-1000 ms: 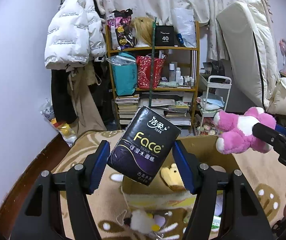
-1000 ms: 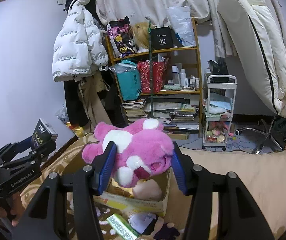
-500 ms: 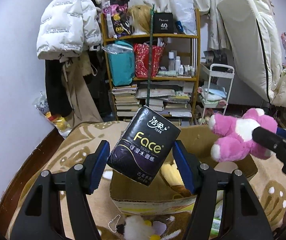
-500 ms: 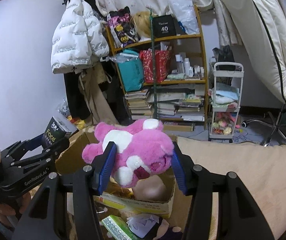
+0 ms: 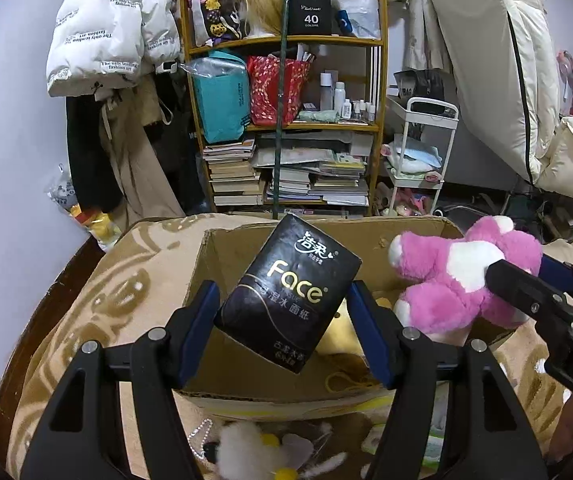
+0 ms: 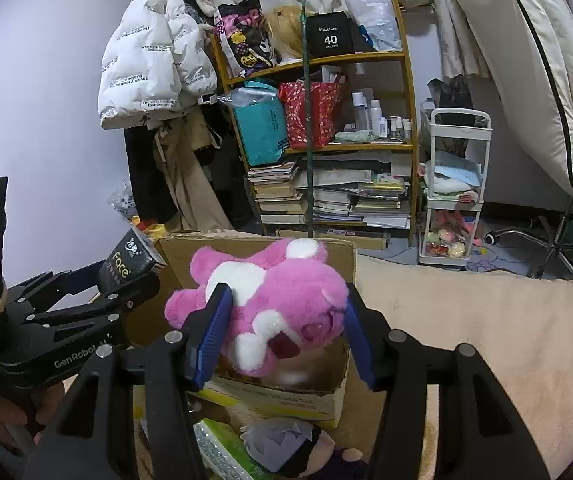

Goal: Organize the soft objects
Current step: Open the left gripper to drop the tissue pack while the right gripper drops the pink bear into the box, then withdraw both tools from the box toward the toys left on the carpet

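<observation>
One cardboard box (image 5: pixel 222 376) on patterned blanket (image 5: pixel 126 280) (brown), cluttered shelf (image 5: pixel 286 128) behind

A bed is covered by a brown patterned blanket (image 5: pixel 98 304) on one side and a plain beige one (image 6: pixel 486 320) on the other. A cardboard box (image 5: pixel 222 256) is set on the blankets, open at the top. Before the box, on the blanket, a white fluffy toy (image 5: pixel 246 450), a green packet (image 6: pixel 222 452) and a doll with a pale purple top (image 6: pixel 286 444) are seen lying close together.
</observation>
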